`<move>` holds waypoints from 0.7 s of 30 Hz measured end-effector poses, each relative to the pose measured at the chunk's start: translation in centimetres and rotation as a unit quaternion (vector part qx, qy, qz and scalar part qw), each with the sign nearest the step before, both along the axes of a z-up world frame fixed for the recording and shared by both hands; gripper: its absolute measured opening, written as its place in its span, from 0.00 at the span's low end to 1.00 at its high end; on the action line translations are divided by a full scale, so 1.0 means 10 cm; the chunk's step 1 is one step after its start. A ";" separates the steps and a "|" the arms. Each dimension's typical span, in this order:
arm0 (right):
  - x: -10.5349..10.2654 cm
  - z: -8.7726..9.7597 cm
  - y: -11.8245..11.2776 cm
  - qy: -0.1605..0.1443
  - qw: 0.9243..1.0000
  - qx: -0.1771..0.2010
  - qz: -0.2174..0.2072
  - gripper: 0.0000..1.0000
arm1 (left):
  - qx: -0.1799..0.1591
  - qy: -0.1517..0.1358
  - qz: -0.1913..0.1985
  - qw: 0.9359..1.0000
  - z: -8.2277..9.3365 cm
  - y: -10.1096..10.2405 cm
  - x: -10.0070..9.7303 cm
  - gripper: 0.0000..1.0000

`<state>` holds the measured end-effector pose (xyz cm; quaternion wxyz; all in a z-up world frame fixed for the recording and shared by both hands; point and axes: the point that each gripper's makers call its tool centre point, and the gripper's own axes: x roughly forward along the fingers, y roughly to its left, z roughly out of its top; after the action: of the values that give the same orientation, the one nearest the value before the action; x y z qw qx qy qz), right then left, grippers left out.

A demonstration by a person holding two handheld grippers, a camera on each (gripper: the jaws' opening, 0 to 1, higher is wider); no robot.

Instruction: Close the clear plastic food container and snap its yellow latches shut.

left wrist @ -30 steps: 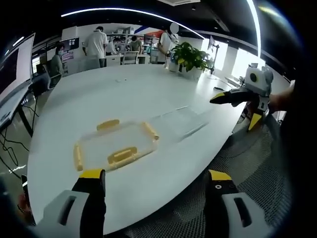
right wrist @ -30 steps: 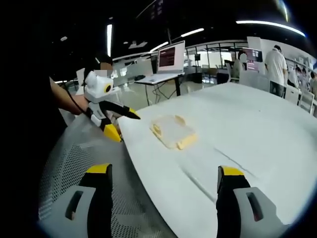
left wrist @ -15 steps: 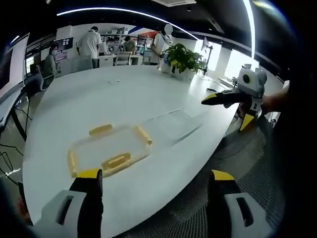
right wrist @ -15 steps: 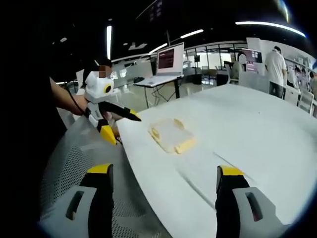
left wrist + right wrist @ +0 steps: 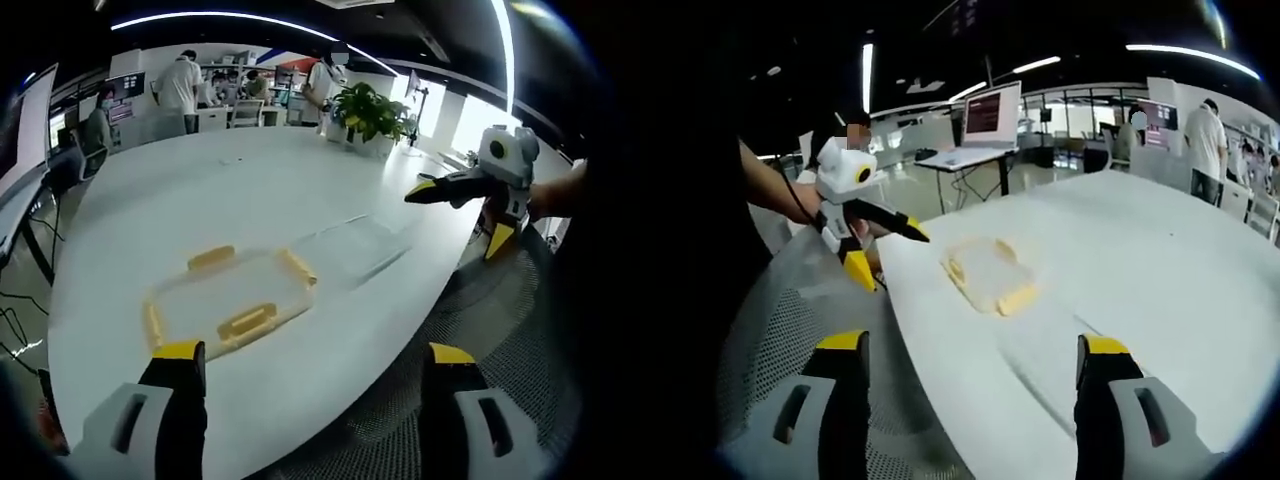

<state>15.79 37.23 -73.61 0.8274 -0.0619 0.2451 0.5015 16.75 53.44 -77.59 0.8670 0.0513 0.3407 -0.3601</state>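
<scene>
A clear plastic container point(image 5: 228, 300) with yellow latches on its sides sits uncovered on the white table point(image 5: 200, 190), near the front edge. Its clear lid point(image 5: 352, 248) lies flat on the table just right of it. My left gripper point(image 5: 312, 372) is open and empty, held short of the table edge in front of the container. My right gripper point(image 5: 455, 222) hovers open off the table's right end, a hand behind it. In the right gripper view the container point(image 5: 985, 275) lies ahead, the left gripper point(image 5: 894, 258) hangs open beyond the table's corner, and the right gripper point(image 5: 975, 362) is open with nothing in it.
A mesh chair back point(image 5: 510, 330) sits below and between the grippers. A potted plant point(image 5: 372, 115) stands at the table's far end. Several people point(image 5: 185, 85) stand at desks behind it. A laptop point(image 5: 985, 125) rests on a desk beyond the container.
Both views have shifted slightly with the hands. The container and lid lie where they were, and both grippers stay open and apart from them.
</scene>
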 end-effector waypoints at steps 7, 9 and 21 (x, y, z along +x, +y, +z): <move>0.02 -0.01 0.07 -0.001 1.000 -0.002 0.003 0.82 | 0.002 0.001 -0.003 1.000 0.00 0.05 0.02 0.85; 0.02 -0.01 0.08 0.000 1.000 -0.003 0.004 0.82 | 0.001 0.002 -0.004 1.000 0.00 0.07 0.03 0.85; 0.07 -0.01 0.15 0.004 1.000 -0.001 0.000 0.81 | 0.010 0.007 -0.017 1.000 -0.02 0.16 0.09 0.83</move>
<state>16.53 38.71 -73.73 0.8262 -0.0611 0.2489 0.5017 17.62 55.04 -77.78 0.8578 0.0635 0.3493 -0.3717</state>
